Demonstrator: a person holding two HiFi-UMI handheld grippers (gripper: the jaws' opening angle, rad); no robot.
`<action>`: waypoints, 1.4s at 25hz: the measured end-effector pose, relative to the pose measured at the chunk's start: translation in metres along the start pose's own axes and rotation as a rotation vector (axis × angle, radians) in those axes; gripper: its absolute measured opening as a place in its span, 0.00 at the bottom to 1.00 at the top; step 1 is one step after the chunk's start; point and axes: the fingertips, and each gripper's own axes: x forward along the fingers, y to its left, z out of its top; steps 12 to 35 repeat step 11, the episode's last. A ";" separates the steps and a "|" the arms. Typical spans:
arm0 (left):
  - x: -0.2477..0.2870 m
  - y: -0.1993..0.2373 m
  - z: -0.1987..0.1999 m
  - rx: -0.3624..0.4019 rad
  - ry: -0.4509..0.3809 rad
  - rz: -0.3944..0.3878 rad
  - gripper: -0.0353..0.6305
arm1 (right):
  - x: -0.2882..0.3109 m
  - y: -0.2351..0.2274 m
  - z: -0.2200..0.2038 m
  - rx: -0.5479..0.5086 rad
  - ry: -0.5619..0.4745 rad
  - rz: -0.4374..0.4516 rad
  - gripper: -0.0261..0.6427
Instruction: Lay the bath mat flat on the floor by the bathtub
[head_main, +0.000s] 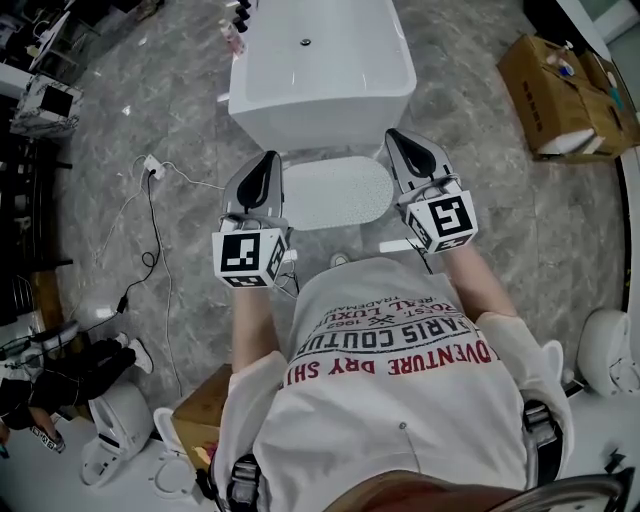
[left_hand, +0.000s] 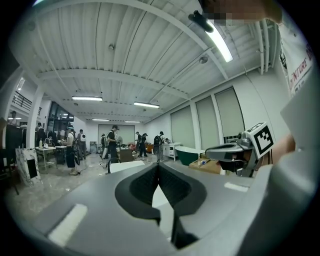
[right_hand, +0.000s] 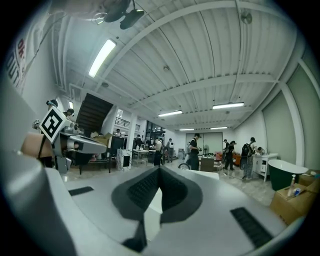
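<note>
Both grippers are empty, jaws pressed together. The left gripper (head_main: 268, 165) and the right gripper (head_main: 402, 142) are held level, side by side, out in front of the person's chest, and each gripper's own view shows the pads meeting with nothing between them and only the hall beyond. The bath mat (head_main: 336, 192), a pale oval, lies on the grey stone floor (head_main: 180, 120) just beside the near end of the white bathtub (head_main: 320, 80). In the head view it sits between the two grippers, which cover its left and right edges. What shows of it looks flat with no fold, so the laying seems done, though the covered edges and the rim nearest the tub can't be checked for a curl or a lip riding up the tub's base. The main risk from here is the feet. They are hidden under the person's body, close to the mat's near edge, and a step forward could scuff it, fold it or slide it on the smooth stone. A gripper dipping low could also snag an edge. The white cable (head_main: 150, 215) on the floor to the left lies well apart from the mat, but could catch a foot on a sideways step.
</note>
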 end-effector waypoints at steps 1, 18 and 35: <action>0.001 0.000 0.001 0.004 0.000 -0.001 0.07 | 0.001 -0.001 0.001 -0.003 -0.001 0.000 0.05; 0.005 -0.002 0.005 0.025 0.010 -0.021 0.07 | 0.004 0.001 0.006 -0.019 -0.007 0.016 0.05; 0.005 -0.002 0.005 0.025 0.010 -0.021 0.07 | 0.004 0.001 0.006 -0.019 -0.007 0.016 0.05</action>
